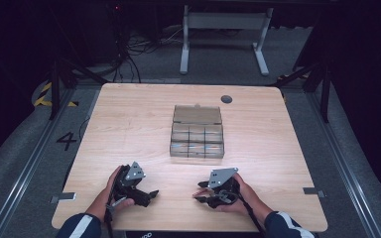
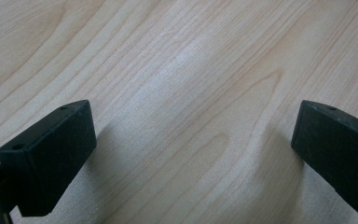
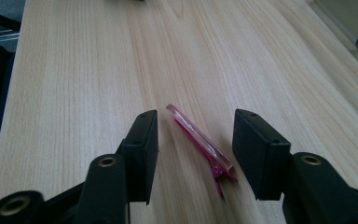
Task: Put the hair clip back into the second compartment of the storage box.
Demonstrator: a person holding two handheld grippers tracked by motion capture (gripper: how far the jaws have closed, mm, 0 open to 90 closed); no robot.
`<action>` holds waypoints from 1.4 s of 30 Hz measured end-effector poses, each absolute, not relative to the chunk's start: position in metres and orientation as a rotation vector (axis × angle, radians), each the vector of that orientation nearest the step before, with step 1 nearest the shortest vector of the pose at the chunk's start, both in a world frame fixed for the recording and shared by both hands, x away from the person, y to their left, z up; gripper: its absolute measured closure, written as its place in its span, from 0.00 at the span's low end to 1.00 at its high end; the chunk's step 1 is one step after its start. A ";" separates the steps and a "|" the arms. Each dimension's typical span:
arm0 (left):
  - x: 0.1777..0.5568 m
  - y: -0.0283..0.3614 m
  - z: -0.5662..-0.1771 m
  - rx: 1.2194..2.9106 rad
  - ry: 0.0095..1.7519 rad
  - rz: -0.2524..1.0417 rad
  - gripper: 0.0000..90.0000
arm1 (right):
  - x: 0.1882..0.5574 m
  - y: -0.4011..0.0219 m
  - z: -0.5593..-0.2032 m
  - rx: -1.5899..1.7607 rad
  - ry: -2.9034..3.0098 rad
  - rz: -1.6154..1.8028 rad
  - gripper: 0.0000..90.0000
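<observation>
Pink hair clip (image 3: 200,142) lies flat on counter (image 1: 129,124), at 6 o'clock from clear compartment box (image 1: 197,135), near counter's front edge. Our right gripper (image 3: 193,149) straddles clip, jaws half spread, pads not yet pressing; clip sits slightly skewed between them. Our left gripper (image 2: 193,140) at 9 o'clock from right one, jaws spread wide over bare wood, holding nothing. Advice: we square jaws to clip's long sides, lower until pads nearly graze counter, close slowly on clip's mid-length, avoid pinching tail end, lift level.
</observation>
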State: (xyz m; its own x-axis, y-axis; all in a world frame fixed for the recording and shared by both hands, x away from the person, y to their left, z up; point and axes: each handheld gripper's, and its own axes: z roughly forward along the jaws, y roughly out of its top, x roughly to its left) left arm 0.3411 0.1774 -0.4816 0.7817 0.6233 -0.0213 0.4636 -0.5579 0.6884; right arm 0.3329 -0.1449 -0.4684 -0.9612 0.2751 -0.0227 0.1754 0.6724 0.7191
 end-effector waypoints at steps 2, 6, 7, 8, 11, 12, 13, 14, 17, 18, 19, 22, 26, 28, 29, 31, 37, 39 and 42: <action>0.341 0.177 -0.481 2.266 0.803 0.292 0.00 | 0.333 -0.144 -0.468 0.373 2.752 1.158 0.59; 0.341 0.177 -0.481 2.266 0.802 0.292 0.00 | 0.333 -0.143 -0.468 0.373 2.755 1.161 0.61; 0.341 0.177 -0.481 2.266 0.802 0.292 0.00 | 0.333 -0.143 -0.468 0.374 2.755 1.161 0.61; 0.341 0.177 -0.482 2.264 0.802 0.292 0.00 | 0.333 -0.143 -0.468 0.375 2.754 1.162 0.63; 0.342 0.178 -0.482 2.267 0.800 0.290 0.00 | 0.333 -0.143 -0.468 0.381 2.752 1.163 0.68; 0.342 0.177 -0.482 2.267 0.800 0.289 0.00 | 0.333 -0.144 -0.468 0.383 2.750 1.162 0.69; 0.342 0.178 -0.482 2.267 0.800 0.289 0.00 | 0.333 -0.144 -0.468 0.384 2.752 1.164 0.71; 0.342 0.177 -0.482 2.267 0.800 0.289 0.00 | 0.333 -0.145 -0.468 0.388 2.751 1.165 0.72; 0.341 0.177 -0.482 2.266 0.801 0.291 0.00 | 0.333 -0.147 -0.468 0.396 2.749 1.167 0.78; 0.341 0.177 -0.482 2.266 0.801 0.291 0.00 | 0.333 -0.148 -0.467 0.398 2.748 1.159 0.82; 0.341 0.178 -0.482 2.266 0.801 0.291 0.00 | 0.333 -0.150 -0.467 0.397 2.749 1.160 0.84; 0.341 0.178 -0.481 2.266 0.802 0.292 0.00 | 0.333 -0.153 -0.467 0.403 2.749 1.156 0.89; 0.341 0.178 -0.482 2.263 0.806 0.292 0.00 | 0.331 -0.155 -0.465 0.397 2.750 1.133 0.90; 0.341 0.177 -0.482 2.263 0.807 0.292 0.00 | 0.330 -0.157 -0.464 0.395 2.748 1.118 0.90; 0.341 0.178 -0.482 2.263 0.807 0.292 0.00 | 0.329 -0.160 -0.464 0.400 2.745 1.109 0.90; 0.341 0.178 -0.482 2.264 0.805 0.295 0.00 | 0.329 -0.164 -0.463 0.413 2.741 1.112 0.90; 0.341 0.178 -0.482 2.263 0.808 0.297 0.00 | 0.329 -0.180 -0.457 0.464 2.714 1.132 0.90; 0.341 0.177 -0.482 2.261 0.812 0.292 0.00 | 0.329 -0.182 -0.456 0.462 2.711 1.128 0.90; 0.341 0.178 -0.482 2.263 0.811 0.297 0.00 | 0.330 -0.188 -0.452 0.477 2.692 1.131 0.90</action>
State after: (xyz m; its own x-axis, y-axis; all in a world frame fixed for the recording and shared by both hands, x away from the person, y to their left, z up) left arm 0.3406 0.1775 -0.4815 0.7772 0.6289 -0.0200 0.4673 -0.5557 0.6876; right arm 0.3297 -0.1878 -0.4525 -0.9319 0.3602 -0.0429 0.2215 0.6586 0.7192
